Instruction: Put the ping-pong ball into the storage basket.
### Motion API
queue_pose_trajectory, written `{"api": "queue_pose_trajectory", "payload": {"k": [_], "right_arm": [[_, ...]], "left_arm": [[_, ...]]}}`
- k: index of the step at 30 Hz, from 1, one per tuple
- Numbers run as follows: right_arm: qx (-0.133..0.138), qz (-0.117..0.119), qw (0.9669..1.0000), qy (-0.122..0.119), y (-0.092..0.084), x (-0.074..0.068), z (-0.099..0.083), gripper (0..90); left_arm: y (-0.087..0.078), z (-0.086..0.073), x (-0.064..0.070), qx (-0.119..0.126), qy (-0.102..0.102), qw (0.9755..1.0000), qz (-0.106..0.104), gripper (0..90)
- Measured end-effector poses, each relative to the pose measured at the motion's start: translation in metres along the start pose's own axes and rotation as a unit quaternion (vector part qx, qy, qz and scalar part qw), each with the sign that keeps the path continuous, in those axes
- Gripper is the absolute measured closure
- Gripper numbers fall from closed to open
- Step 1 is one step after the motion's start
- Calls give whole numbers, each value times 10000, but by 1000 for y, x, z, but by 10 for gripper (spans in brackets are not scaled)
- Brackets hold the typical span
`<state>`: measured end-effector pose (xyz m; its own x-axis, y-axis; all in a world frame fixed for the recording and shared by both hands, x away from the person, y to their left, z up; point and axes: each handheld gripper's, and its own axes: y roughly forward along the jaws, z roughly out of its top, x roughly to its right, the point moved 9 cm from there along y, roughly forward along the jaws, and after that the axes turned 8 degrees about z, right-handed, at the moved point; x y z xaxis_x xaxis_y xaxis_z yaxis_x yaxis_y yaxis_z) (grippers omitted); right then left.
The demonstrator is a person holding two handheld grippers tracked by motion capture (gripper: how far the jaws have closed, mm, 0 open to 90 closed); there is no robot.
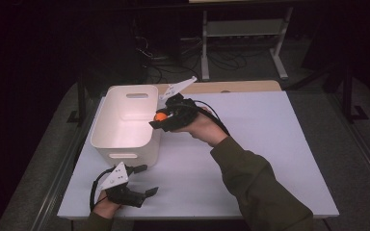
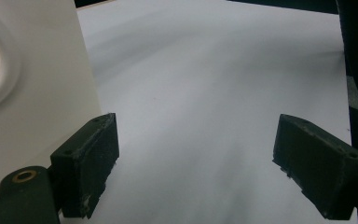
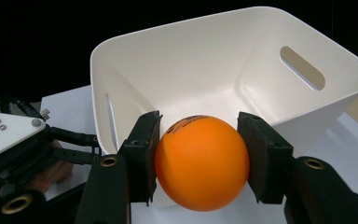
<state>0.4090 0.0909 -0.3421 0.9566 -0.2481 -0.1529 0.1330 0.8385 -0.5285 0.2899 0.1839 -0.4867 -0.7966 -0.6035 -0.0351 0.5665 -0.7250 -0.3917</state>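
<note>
An orange ball [image 3: 202, 161] with dark print on top is pinched between the two black jaws of my right gripper [image 3: 200, 156], which is shut on it. From above, that gripper [image 1: 160, 118] holds the ball [image 1: 160, 116] over the right rim of a white bin [image 1: 107, 127] with slotted handles. The bin's inside [image 3: 182, 88] looks bare. My left gripper [image 1: 143, 180] rests low near the table's front left edge, just in front of the bin. Its jaws stand wide apart with only table surface between its fingers [image 2: 91, 163].
The white tabletop [image 1: 260, 144] stretches to the right of the bin; a wooden strip [image 1: 241, 86] runs along its far edge. The bin's outer wall [image 2: 32, 93] is close on the left gripper's left. A metal frame [image 1: 243, 38] and cables lie on the dark floor beyond.
</note>
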Motion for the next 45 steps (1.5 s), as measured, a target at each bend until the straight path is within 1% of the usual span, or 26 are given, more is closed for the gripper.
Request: {"api": "queue_pose_trajectory", "payload": {"k": [9,13,17,18,26,37,45], "right_arm": [[-12,61,10000,-46,11,-2,10,494],[-17,81,9999,-114,17,-3,15,494],[-49,114,9999,-86,23,-4,19,494],[-51,114,9999,-116,25,-4,20,494],[-93,135,9998,-122,39,-3,26,494],[-204,96,9997,-99,61,2,29,494],[-364,110,9993,-71,76,3,25,493]], "left_arm": [[0,0,0,0,0,10000,-2,141],[0,0,0,0,-1,10000,-6,141],[0,0,0,10,-18,10000,-15,141],[0,0,0,10,-12,10000,-7,141],[0,0,0,15,-3,10000,-4,141],[0,0,0,21,-3,10000,-8,141],[0,0,0,27,-13,10000,-14,141]]}}
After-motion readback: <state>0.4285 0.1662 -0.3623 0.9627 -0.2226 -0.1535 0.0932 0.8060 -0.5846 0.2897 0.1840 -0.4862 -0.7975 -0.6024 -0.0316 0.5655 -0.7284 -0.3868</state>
